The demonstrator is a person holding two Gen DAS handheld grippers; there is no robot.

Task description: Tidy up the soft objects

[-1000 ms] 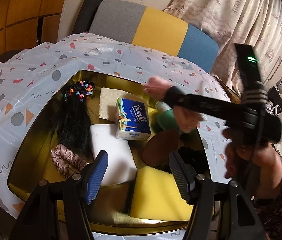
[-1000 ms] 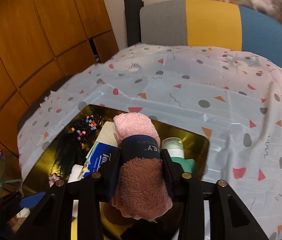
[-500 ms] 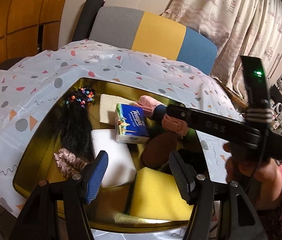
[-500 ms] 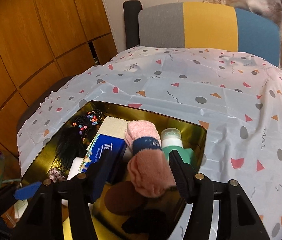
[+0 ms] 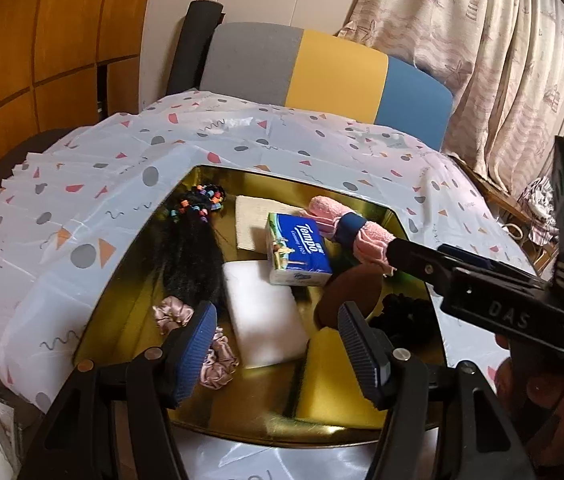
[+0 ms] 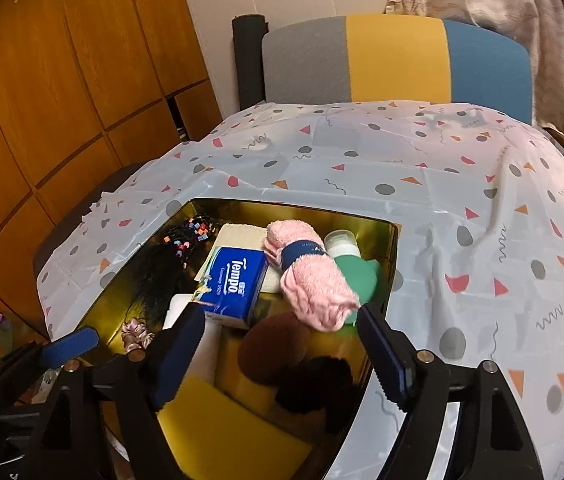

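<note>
Gold tray (image 6: 392,236) holds pink towel roll (image 6: 310,276), tissues (image 6: 234,284); both grippers open, empty.

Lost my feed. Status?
Right gripper jaws just opened, pink towel roll released in gold tray. Left gripper open, empty. Nothing blocking.

A chair (image 6: 398,56) with a grey, yellow and blue back stood behind the bench's patterned tablecloth (image 6: 462,184). Wood panelling (image 6: 62,92) lined one side, a pale curtain (image 5: 482,52) the other.
</note>
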